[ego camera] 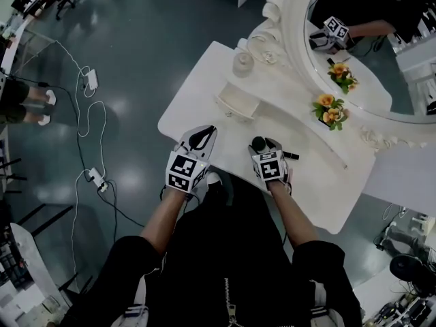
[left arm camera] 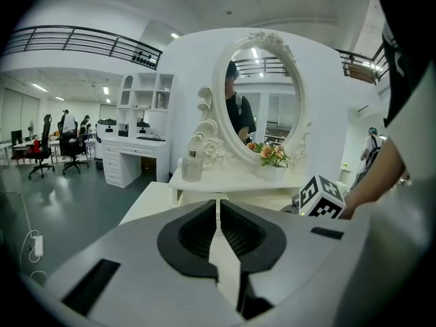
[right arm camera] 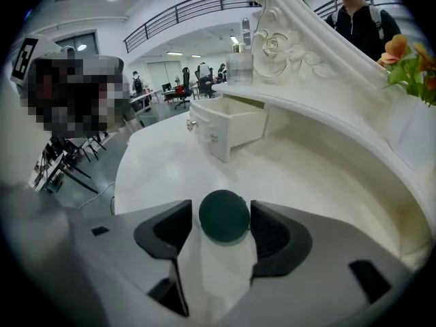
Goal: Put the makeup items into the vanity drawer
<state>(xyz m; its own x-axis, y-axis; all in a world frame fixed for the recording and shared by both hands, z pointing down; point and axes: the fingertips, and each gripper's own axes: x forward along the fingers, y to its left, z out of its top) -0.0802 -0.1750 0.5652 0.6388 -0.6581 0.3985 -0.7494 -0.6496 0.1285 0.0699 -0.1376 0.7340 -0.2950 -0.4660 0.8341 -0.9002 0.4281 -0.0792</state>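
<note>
Right gripper (right arm camera: 219,213) jaws stand apart around a dark round makeup item (right arm camera: 224,218) — likely light, smooth, apt to slip — so take its sides. Left gripper (left arm camera: 218,206) clenched, empty.

The desk (ego camera: 204,80) and its drawer (right arm camera: 235,125) have a smooth white painted finish with a soft satin sheen. The mirror (ego camera: 371,60) and the small bottle (ego camera: 243,63) are glossy glass. The round cap (right arm camera: 224,216) looks matt and dark. The left gripper (left arm camera: 219,206) has a matt grey plastic shell and ribbed black pads (left arm camera: 194,234). The grey floor (ego camera: 136,39) is glossy.
</note>
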